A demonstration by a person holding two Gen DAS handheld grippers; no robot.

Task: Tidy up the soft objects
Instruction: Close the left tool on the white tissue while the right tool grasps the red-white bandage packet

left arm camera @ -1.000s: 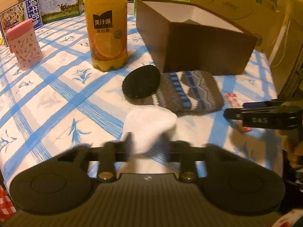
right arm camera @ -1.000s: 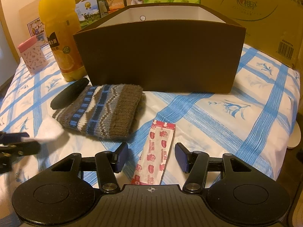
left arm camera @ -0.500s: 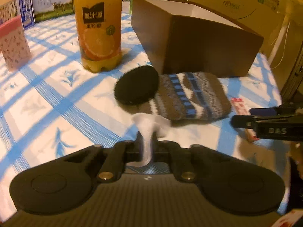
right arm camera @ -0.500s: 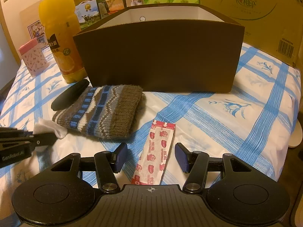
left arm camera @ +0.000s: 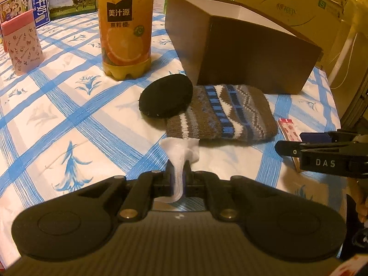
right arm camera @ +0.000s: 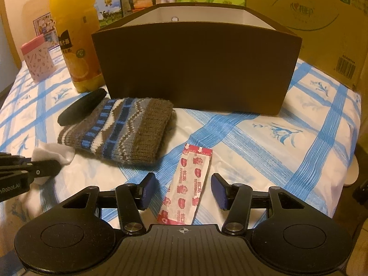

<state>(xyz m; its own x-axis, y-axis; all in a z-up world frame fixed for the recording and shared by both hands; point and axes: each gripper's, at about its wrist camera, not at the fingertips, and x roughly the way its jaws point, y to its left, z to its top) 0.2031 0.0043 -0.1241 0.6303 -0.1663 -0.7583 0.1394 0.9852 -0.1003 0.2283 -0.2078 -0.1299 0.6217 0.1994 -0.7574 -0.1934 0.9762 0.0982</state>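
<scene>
Blue-checked cloth point(left arm camera: 57, 105) with faint flower prints covers the table, slightly rumpled and soft-looking. Cardboard cartons point(right arm camera: 322, 11) stack up behind it. Near the back stands a brown paper box point(right arm camera: 195, 69) with stiff, flat walls and a white inside, open at the top. Just in front of it lies a knitted pouch point(left arm camera: 220, 117), thick and woolly, banded in brown, blue and white zigzags. A round black pad point(left arm camera: 165, 99), matte and flat, overlaps its left end. A plastic orange juice bottle point(left arm camera: 125, 27) and a pink patterned cup point(left arm camera: 21, 43) stand further left.

The left gripper point(left arm camera: 179, 174) has its fingers squeezed tight on a thin white cotton pad point(left arm camera: 180, 154), which crumples upward between them, close to the pouch's near edge. The right gripper point(right arm camera: 182, 191) hangs with fingers spread wide on either side of a glossy red-and-white bandage strip point(right arm camera: 188, 188) lying flat on the cloth.
</scene>
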